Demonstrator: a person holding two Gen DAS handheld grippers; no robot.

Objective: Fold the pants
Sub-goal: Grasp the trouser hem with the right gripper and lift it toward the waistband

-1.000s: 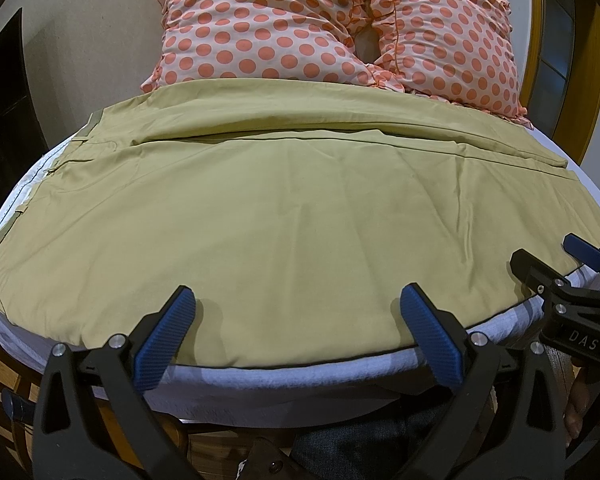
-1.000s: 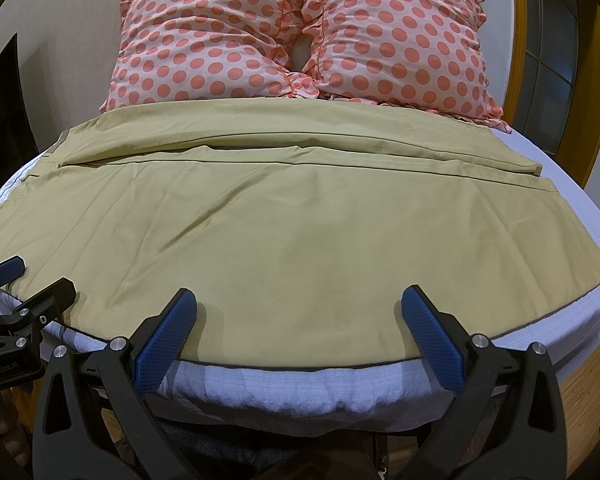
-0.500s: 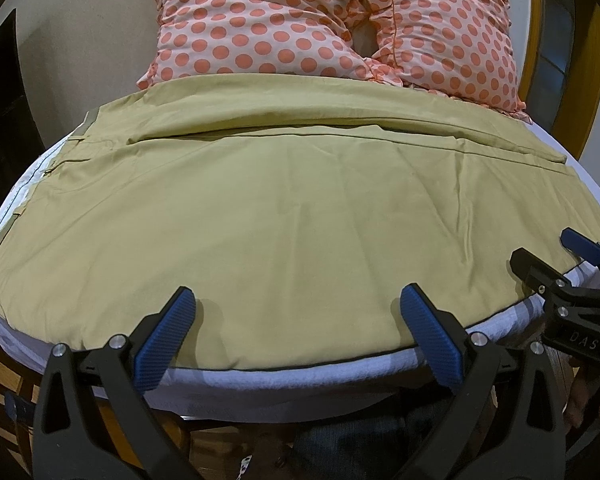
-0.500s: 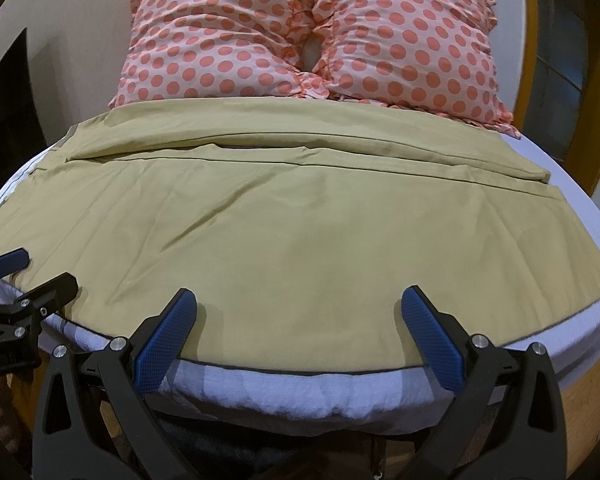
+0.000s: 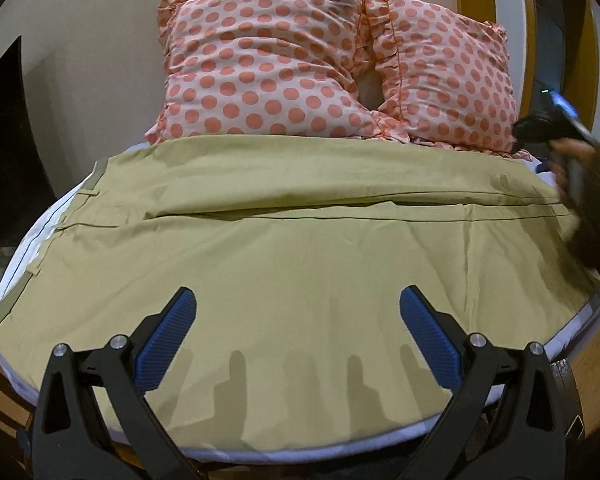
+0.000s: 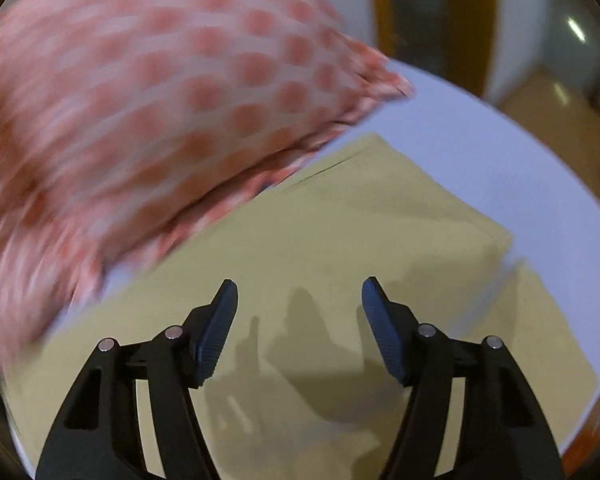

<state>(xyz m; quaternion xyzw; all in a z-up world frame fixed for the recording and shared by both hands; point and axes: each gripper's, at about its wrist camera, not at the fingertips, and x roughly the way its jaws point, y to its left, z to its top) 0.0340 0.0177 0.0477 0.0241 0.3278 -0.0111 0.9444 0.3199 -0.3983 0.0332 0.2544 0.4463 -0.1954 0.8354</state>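
Note:
Khaki pants (image 5: 300, 248) lie flat across the bed, waistband at the left, leg ends at the right, one leg beyond the other. My left gripper (image 5: 298, 340) is open and empty, low over the near leg. My right gripper (image 6: 298, 328) is open and empty above the far leg's hem end (image 6: 380, 216), close to the cloth. The right gripper also shows at the far right of the left wrist view (image 5: 556, 120), with the hand holding it.
Two pink polka-dot pillows (image 5: 284, 76) lean at the head of the bed, touching the far leg; one fills the left of the right wrist view (image 6: 140, 112). White sheet (image 6: 480, 148) shows beyond the hems. The wooden bed frame (image 5: 596, 344) edges the mattress.
My right gripper has swung from the bed's near edge to the far right, over the far leg's hem; its view is blurred. My left gripper has moved forward over the near leg.

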